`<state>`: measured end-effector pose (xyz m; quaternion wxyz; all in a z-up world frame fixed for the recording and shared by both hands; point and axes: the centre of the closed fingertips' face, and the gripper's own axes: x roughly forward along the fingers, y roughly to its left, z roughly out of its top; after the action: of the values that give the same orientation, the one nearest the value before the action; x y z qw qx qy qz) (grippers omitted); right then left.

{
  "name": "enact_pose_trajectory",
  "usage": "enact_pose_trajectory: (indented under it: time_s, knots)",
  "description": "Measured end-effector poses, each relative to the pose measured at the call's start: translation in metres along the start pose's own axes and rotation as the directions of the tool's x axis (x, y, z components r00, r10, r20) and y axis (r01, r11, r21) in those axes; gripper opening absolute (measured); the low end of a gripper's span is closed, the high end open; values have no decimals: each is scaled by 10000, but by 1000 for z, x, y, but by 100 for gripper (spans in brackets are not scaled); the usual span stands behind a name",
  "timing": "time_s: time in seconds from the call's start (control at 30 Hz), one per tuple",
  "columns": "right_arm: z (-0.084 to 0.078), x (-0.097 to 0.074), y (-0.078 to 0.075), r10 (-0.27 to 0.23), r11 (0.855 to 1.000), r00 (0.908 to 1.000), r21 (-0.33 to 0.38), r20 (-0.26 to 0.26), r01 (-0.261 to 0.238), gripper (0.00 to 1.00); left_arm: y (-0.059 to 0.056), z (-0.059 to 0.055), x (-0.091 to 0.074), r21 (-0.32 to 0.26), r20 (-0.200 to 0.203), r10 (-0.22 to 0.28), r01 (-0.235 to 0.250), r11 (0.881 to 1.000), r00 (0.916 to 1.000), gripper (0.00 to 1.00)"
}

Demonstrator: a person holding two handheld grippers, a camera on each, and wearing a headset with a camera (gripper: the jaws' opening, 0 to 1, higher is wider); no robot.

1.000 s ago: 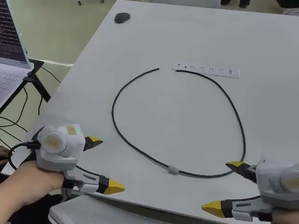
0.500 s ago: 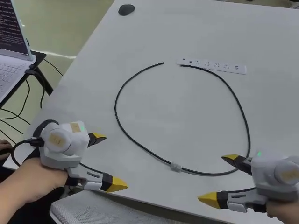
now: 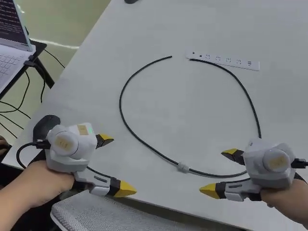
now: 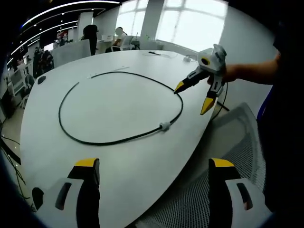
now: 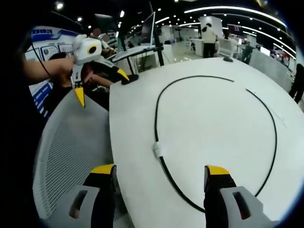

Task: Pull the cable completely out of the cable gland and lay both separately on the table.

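Chair back (image 3: 82,217): grey mesh, curved, tucked under the near table edge.
Left gripper (image 3: 119,166): yellow-tipped jaws spread wide, empty, at the near-left edge.
Right gripper (image 3: 215,171): jaws apart, holding nothing, just beside the loop's near arc.
Cable gland (image 3: 183,167): small, pale, threaded on the cable, lying between both grippers.
Cable (image 3: 121,103): thin, black, one wide open loop.
Table (image 3: 187,110): smooth matte white, bare inside the loop.
Power strip (image 3: 224,60): flat, white, at the loop's far ends.

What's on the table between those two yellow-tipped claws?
In the head view, the cable gland, threaded on the black cable, lies between the left gripper and right gripper.
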<state>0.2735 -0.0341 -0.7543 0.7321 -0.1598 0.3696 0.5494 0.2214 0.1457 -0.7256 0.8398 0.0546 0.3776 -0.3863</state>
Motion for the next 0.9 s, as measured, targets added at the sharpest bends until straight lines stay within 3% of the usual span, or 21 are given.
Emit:
enact_pose_trajectory:
  time_s: [0.27, 0.57, 0.9]
  knots:
    - [7, 23, 0, 265, 9994, 9984, -196, -498, -275, 65, 1, 4, 3, -68, 75, -14, 14, 10000, 10000, 94]
    - [6, 42, -1, 445, 9982, 9935, -345, -1045, -484, 46, 5, 6, 3, -110, 262, 85, -82, 9999, 9996, 95]
    - [-6, 67, 7, 703, 9942, 9808, -673, -1821, -838, 36, 6, -4, 1, -150, 199, -95, 98, 9998, 9998, 95]
